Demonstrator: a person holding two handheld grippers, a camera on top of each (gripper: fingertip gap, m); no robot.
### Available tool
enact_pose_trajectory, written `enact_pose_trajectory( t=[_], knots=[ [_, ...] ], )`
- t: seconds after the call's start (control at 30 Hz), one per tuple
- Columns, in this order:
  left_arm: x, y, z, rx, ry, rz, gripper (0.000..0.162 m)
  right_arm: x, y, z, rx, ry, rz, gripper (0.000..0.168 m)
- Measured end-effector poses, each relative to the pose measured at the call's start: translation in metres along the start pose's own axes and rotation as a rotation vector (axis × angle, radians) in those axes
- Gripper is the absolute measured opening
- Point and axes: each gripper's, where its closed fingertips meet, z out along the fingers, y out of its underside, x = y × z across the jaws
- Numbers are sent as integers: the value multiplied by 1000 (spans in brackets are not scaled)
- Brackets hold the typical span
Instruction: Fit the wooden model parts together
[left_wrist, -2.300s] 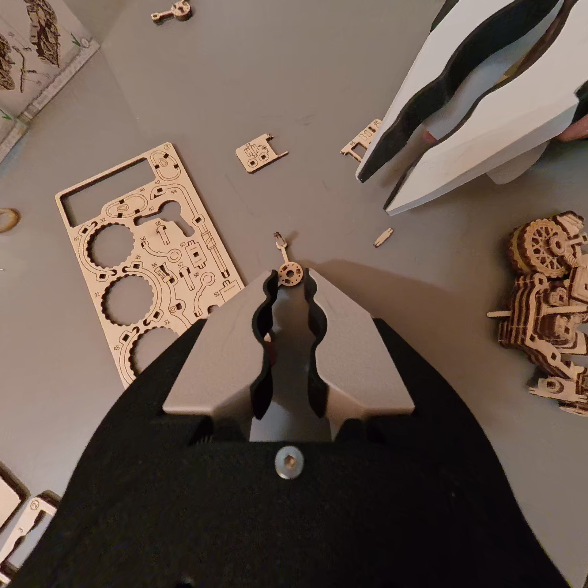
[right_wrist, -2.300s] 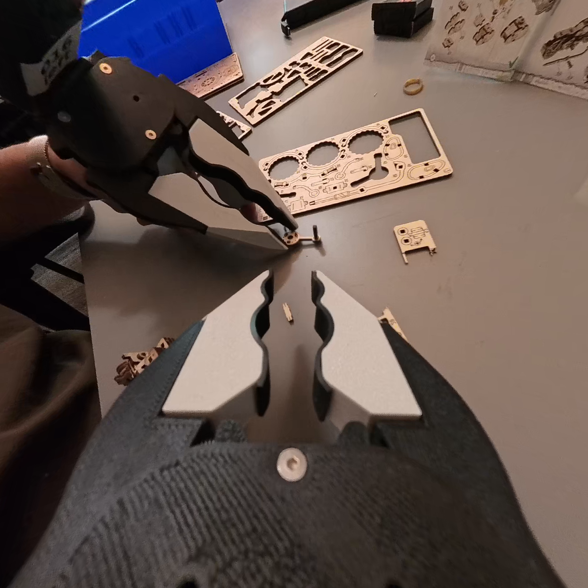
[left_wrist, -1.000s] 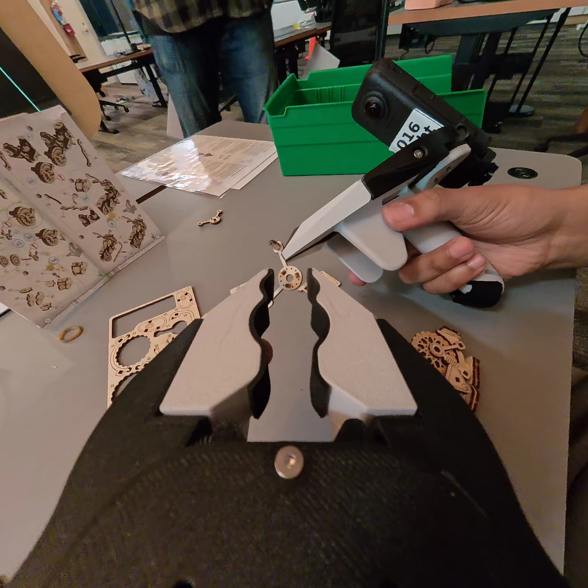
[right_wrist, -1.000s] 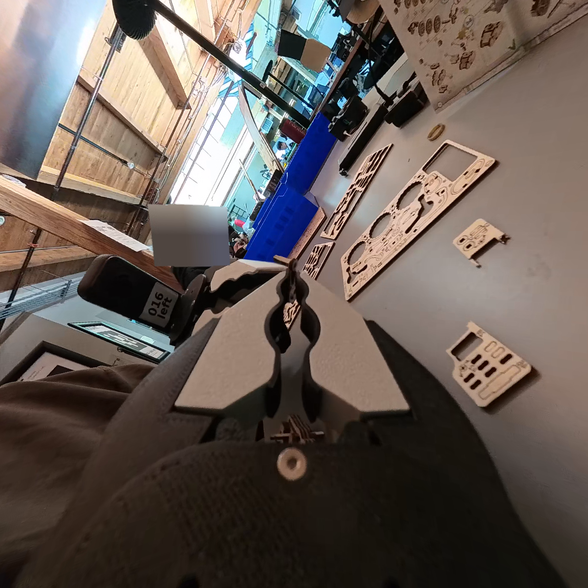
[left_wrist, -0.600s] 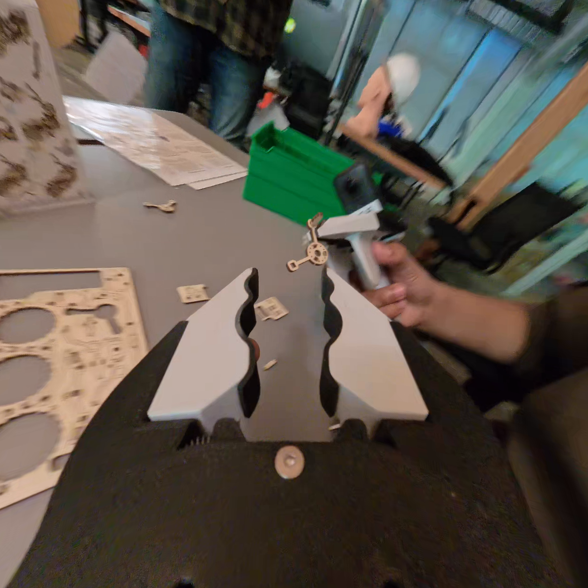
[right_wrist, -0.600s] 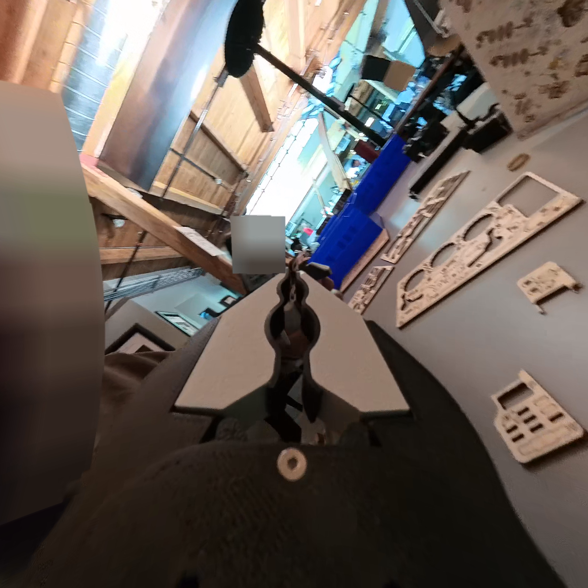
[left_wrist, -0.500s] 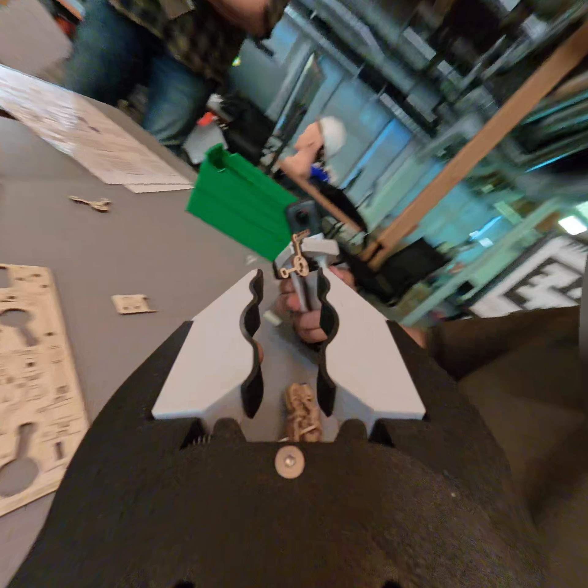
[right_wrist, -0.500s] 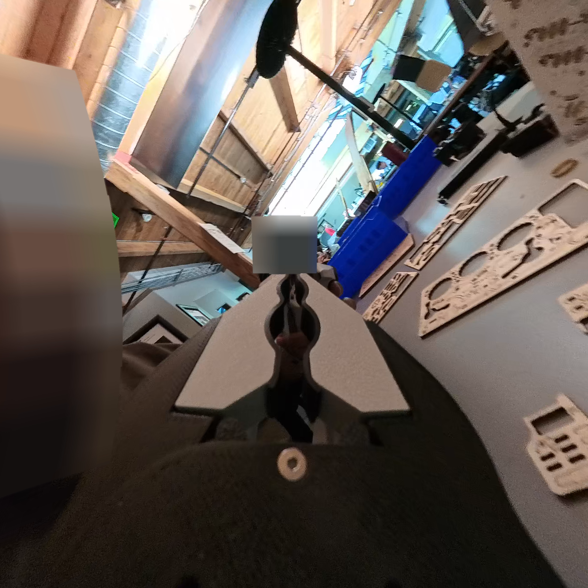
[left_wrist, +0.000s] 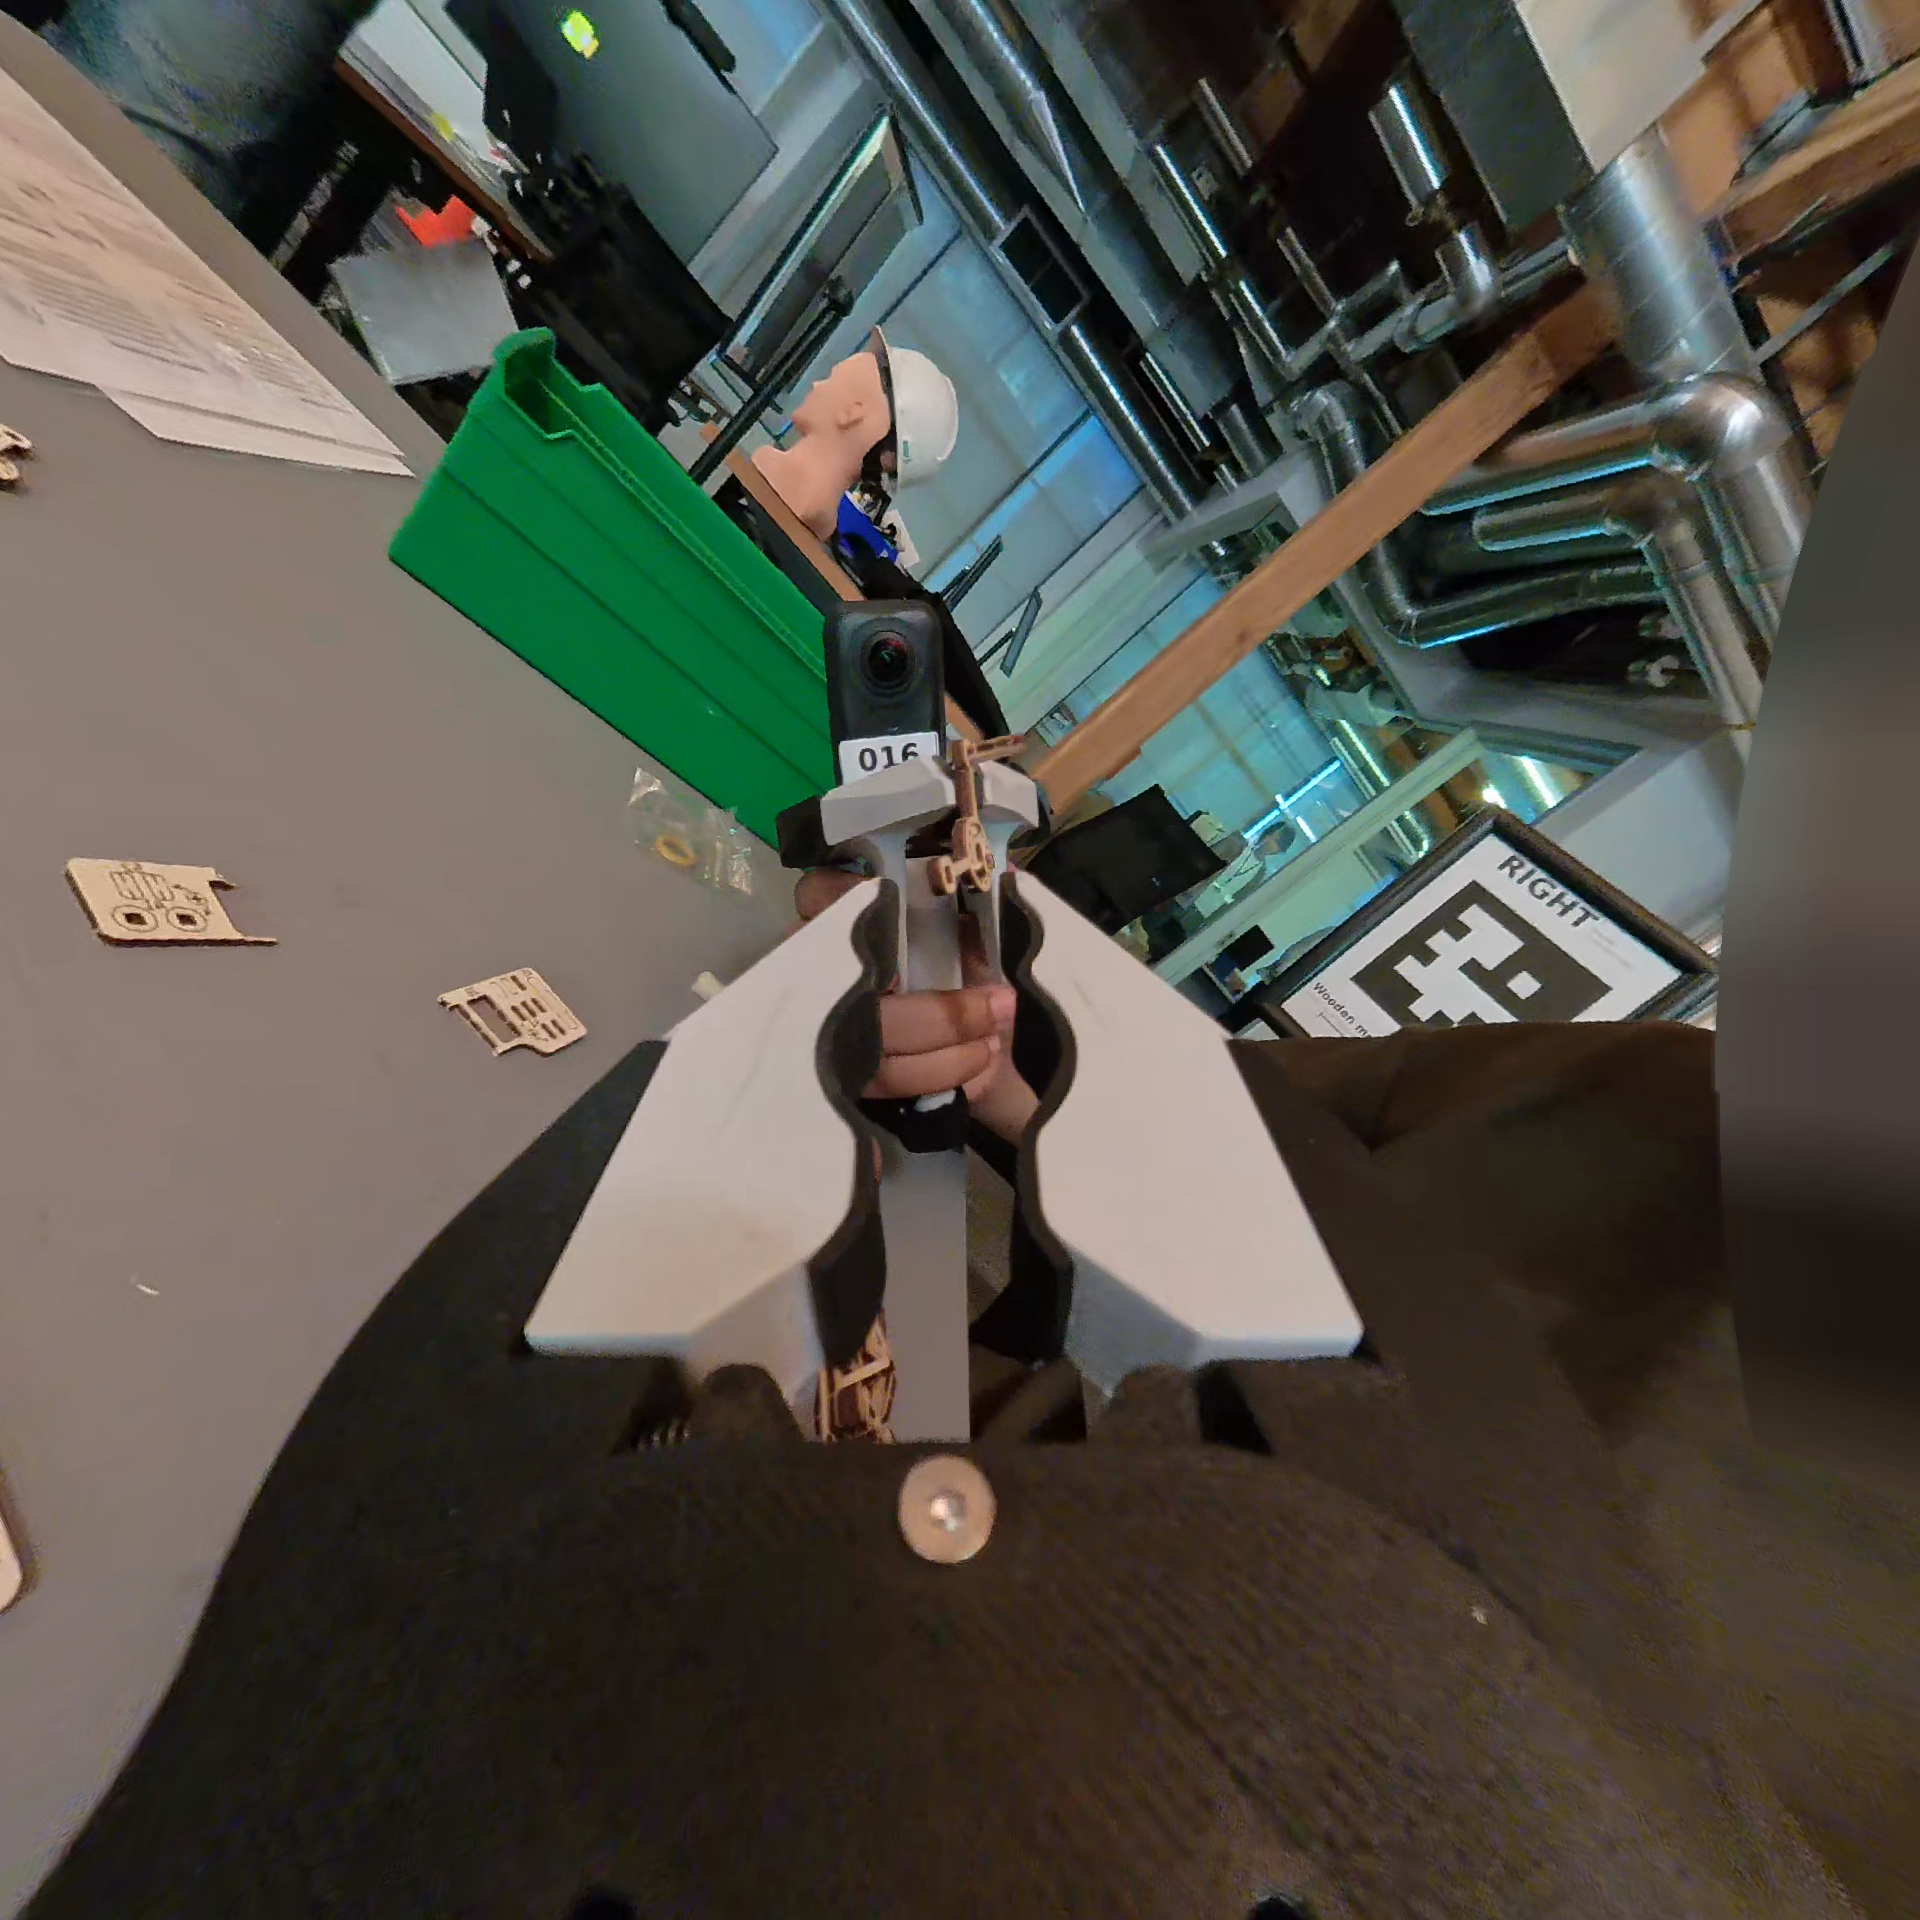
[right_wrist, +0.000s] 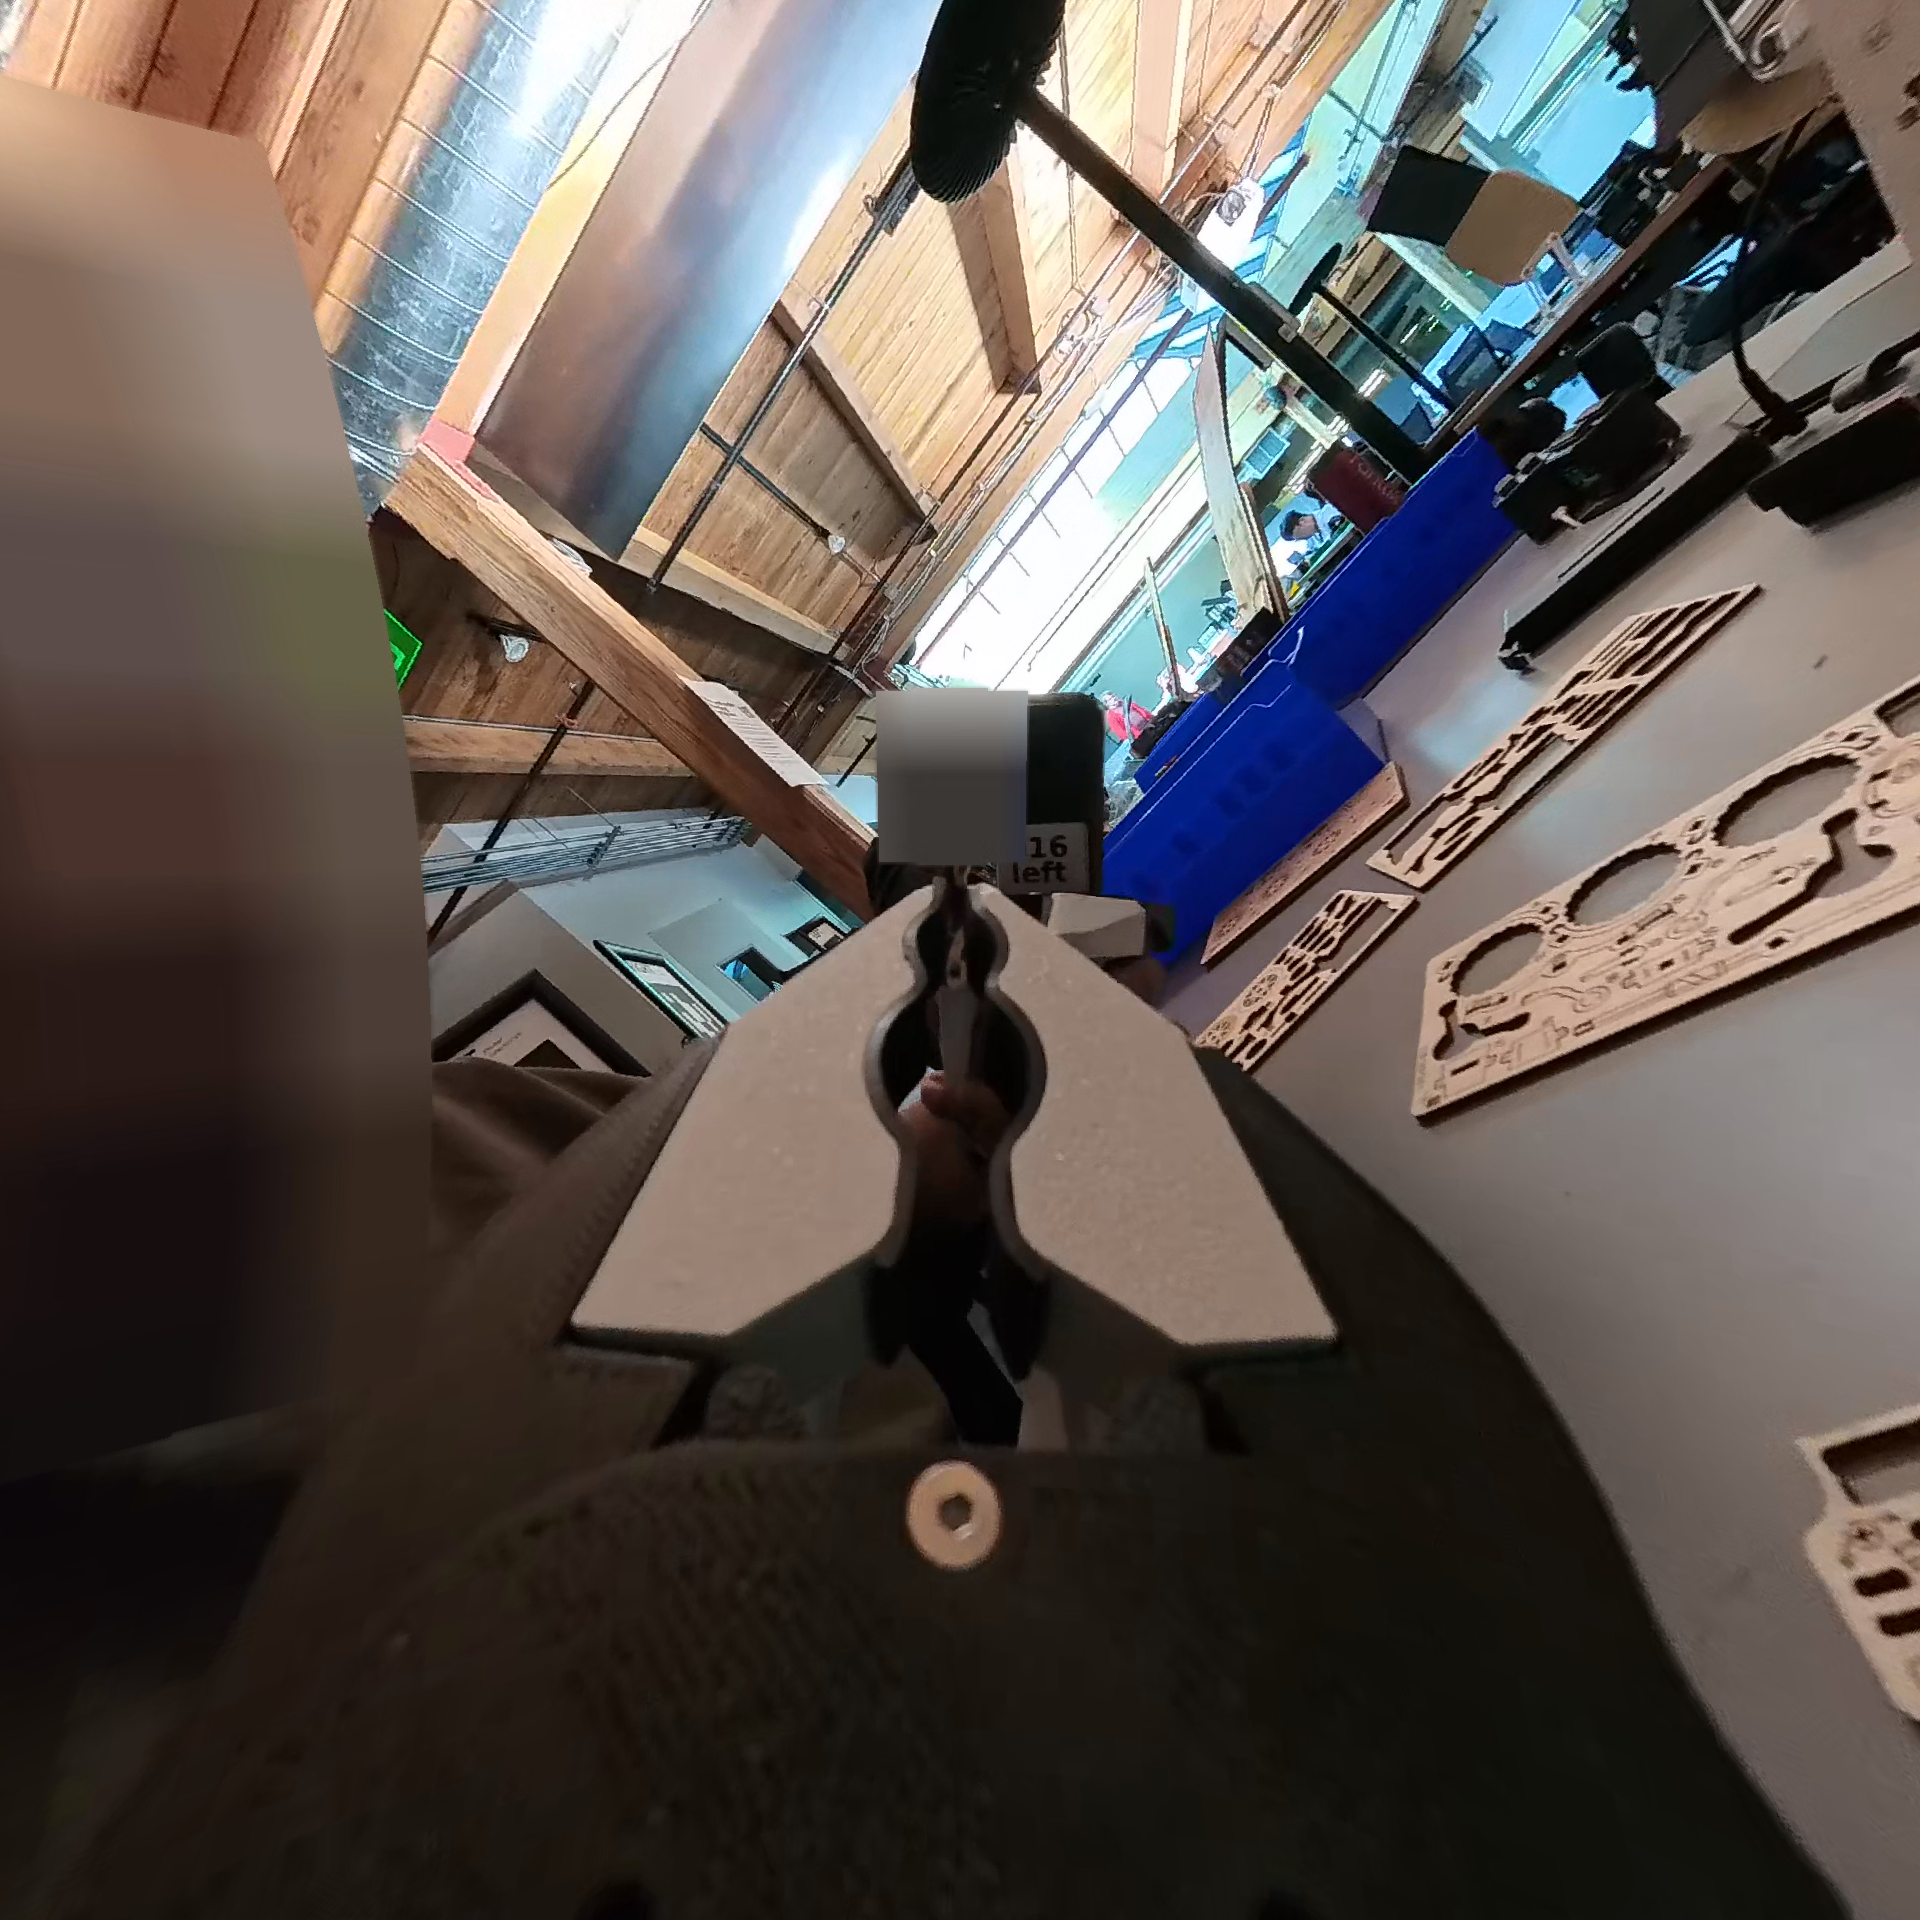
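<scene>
A small wooden part, a round disc (left_wrist: 961, 868) with a thin stem (left_wrist: 977, 774) rising from it, is held up in the air. My right gripper (left_wrist: 971, 808) faces the left wrist camera head-on and is shut on the stem. In the right wrist view its jaws (right_wrist: 951, 914) are pressed on a thin dark sliver. My left gripper (left_wrist: 948, 891) has its jaws a narrow way apart. The disc sits just beyond its tips, and a sliver of space shows beside the disc. The left gripper also shows in the right wrist view (right_wrist: 1091, 925).
A hand (left_wrist: 935, 1039) holds the right gripper's handle. On the grey table (left_wrist: 260, 1143) lie two loose wooden pieces (left_wrist: 171, 904) (left_wrist: 514, 1023), a plastic bag (left_wrist: 691, 831), a green bin (left_wrist: 623, 582) and a part-built model (left_wrist: 857, 1392). Cut-out wooden sheets (right_wrist: 1662, 935) and blue bins (right_wrist: 1247, 769) lie to the right. Left and right tips are no more than a few centimetres apart.
Both grippers rose off the table and turned to face each other. The right one, open earlier, closed on the stem. The disc now sits slightly beyond the left tips.
</scene>
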Motion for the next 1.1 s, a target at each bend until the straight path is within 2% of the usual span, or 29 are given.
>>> enact_pose_trajectory(
  t=[0.23, 0.43, 0.73, 0.77, 0.83, 0.9, 0.93, 1.0, 1.1],
  knots=[
    [-2, -1, -1, 7, 12, -34, 8, 1, 3, 1, -20, 0, 0, 1],
    [-3, 0, -1, 4, 17, -50, 10, 1, 4, 1, -18, -3, 9, 1],
    [0, -2, -1, 13, 51, -86, 0, 5, 3, 0, -21, 19, 10, 0],
    [-2, -2, -2, 18, 42, -89, 0, 8, 2, 0, -25, 34, 9, 2],
    [-8, -6, -3, 40, 20, -101, 0, 17, -1, -4, -26, 81, 15, 20],
    [-17, -12, -8, 86, -17, -127, 0, 31, -6, -12, -24, 170, 1, 27],
    [-24, -17, -11, 114, -52, -137, 0, 41, -8, -17, -29, 249, -55, 28],
    [-40, -24, -19, 169, -146, -139, 0, 60, -9, -26, -104, 470, -318, 28],
    [-52, -26, -25, 191, -248, -106, 0, 63, -8, -28, -326, 750, -940, 28]
  ],
)
